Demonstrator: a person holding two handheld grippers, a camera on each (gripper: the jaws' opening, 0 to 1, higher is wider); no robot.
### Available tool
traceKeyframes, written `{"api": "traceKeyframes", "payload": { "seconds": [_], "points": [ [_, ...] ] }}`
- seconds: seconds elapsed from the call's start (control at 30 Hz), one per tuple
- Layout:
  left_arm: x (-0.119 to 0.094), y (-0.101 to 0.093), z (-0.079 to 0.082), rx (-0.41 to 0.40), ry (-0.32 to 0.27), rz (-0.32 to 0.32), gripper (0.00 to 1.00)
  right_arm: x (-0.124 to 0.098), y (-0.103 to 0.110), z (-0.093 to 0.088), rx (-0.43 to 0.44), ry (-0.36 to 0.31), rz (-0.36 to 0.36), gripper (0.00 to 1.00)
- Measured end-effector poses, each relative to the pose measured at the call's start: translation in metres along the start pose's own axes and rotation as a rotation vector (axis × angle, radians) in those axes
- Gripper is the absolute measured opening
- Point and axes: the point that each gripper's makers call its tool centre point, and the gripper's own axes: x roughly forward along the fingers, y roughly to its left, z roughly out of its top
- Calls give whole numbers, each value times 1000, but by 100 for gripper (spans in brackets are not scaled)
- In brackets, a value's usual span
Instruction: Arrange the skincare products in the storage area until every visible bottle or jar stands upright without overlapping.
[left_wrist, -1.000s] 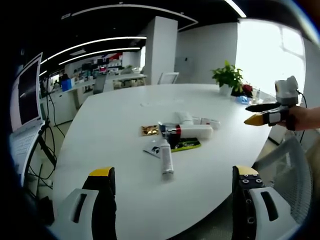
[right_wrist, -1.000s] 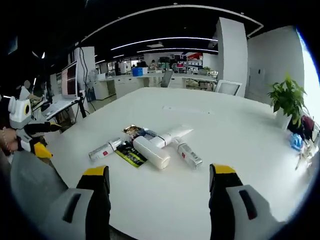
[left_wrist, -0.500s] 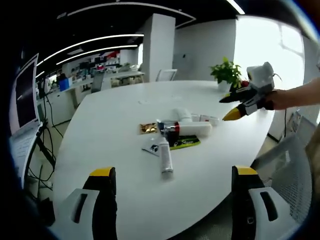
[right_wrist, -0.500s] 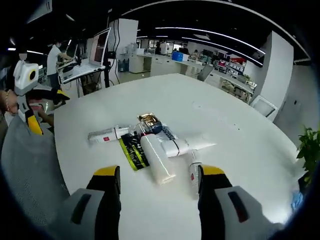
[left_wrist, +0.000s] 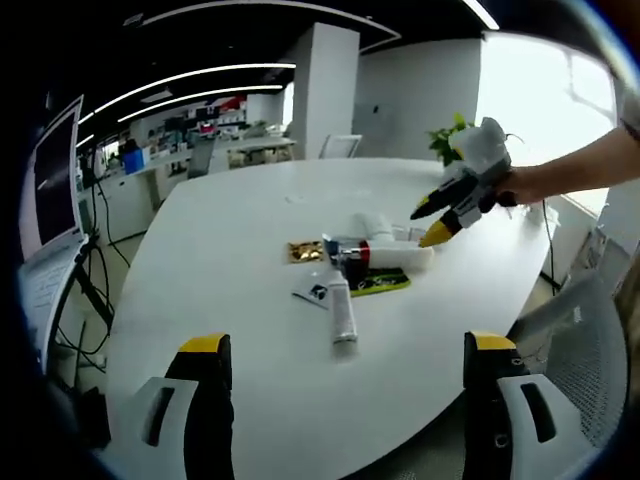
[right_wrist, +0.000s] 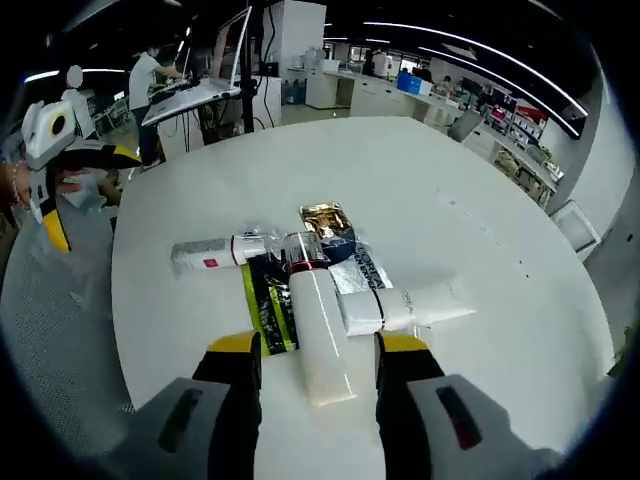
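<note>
Skincare products lie flat in a pile on the white table (left_wrist: 230, 230). In the right gripper view, my right gripper (right_wrist: 318, 345) is open, its jaws either side of the near end of a lying white bottle (right_wrist: 318, 330) with a red band, not touching it. Around the bottle are a white tube (right_wrist: 215, 250), another white tube (right_wrist: 405, 305), a gold sachet (right_wrist: 325, 218) and a green-black sachet (right_wrist: 262, 300). In the left gripper view, my left gripper (left_wrist: 347, 344) stands open, short of the pile, with the right gripper (left_wrist: 430, 222) hovering over the white bottle (left_wrist: 395, 258). A white tube (left_wrist: 343, 310) lies nearest.
A potted plant (left_wrist: 455, 140) stands at the table's far side, a mesh chair (left_wrist: 570, 340) by its right edge, and a monitor (left_wrist: 55, 175) off to the left. A person (right_wrist: 150, 75) stands at a desk behind. The left gripper (right_wrist: 90, 192) hangs beyond the table's rim.
My right gripper has moved in over the pile and lowered, its jaws narrowing around the white bottle's end. The left gripper has hardly moved.
</note>
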Motion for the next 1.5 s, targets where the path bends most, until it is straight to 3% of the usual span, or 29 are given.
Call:
{"api": "traceKeyframes", "payload": {
  "seconds": [0.5,0.9,1.1,1.33,1.5],
  "points": [
    [3,-1,-1,-18,1,9,94,47,5,2,-104,156,126,28],
    [4,7,-2,-36,2,25,94,71,5,-12,-191,311,159,28],
    [4,7,-3,-36,7,24,94,76,6,-17,-174,378,173,29],
    [5,6,-4,-28,17,19,94,77,8,-20,-166,423,177,30],
    [6,2,-4,-12,28,5,94,77,8,-19,-157,395,164,28]
  ]
}}
